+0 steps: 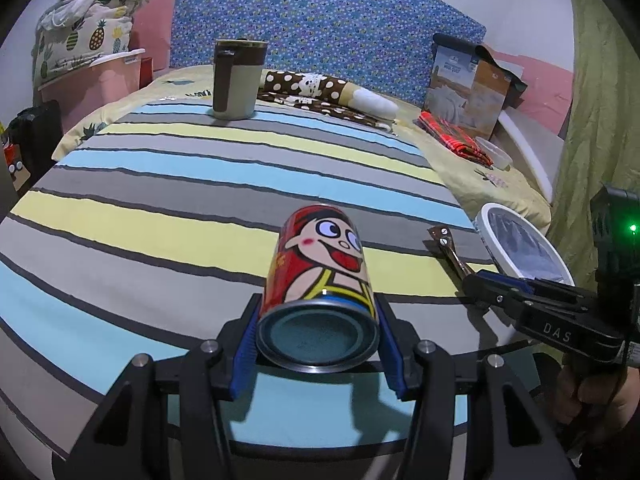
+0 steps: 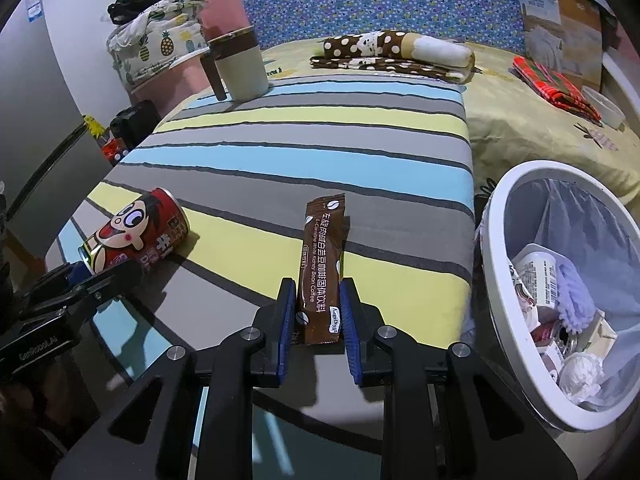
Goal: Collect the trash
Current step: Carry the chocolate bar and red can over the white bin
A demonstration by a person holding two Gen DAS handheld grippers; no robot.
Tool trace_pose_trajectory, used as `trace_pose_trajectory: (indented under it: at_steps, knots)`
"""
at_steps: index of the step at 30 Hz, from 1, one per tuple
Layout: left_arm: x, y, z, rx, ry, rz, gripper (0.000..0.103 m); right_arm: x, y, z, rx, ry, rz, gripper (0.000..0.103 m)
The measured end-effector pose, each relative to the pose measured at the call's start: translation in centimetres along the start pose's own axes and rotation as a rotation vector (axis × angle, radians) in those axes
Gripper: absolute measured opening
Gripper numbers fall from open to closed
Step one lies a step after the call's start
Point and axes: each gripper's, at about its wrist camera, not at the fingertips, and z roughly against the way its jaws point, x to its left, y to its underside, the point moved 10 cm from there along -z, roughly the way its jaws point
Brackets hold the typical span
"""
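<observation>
A red cartoon can (image 1: 320,280) lies on its side on the striped board (image 1: 160,208); it also shows in the right wrist view (image 2: 132,236). My left gripper (image 1: 318,320) has its blue pads against both sides of the can's bottom end. A brown coffee sachet (image 2: 322,268) lies flat on the board, its near end between the pads of my right gripper (image 2: 318,312), which closely flank it. A white trash bin (image 2: 496,240) with trash inside stands at the right edge of the board; it also shows in the left wrist view (image 1: 484,216).
A beige and brown mug (image 1: 236,80) stands at the far end of the board. A spotted brown pillow (image 2: 384,50), a red plaid cloth (image 2: 556,84) and a cardboard box (image 1: 468,84) lie on the bed behind. A pink bin with pineapple bedding (image 1: 88,60) stands at the left.
</observation>
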Motion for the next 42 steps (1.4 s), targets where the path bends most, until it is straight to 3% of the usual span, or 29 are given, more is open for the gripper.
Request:
trace_pose_trajectory:
  at_steps: [26, 42]
  knots:
    - [-3.3, -2.1, 2.3, -0.052, 0.068, -0.044, 0.054, -0.9, -1.3, 3.6, -0.095, -0.008, -0.031, 0.024]
    - [-12.5, -3.1, 0.1, -0.022, 0.192, -0.176, 0.054, -7.9, -0.5, 7.7, -0.171, 0.099, -0.157, 0.024]
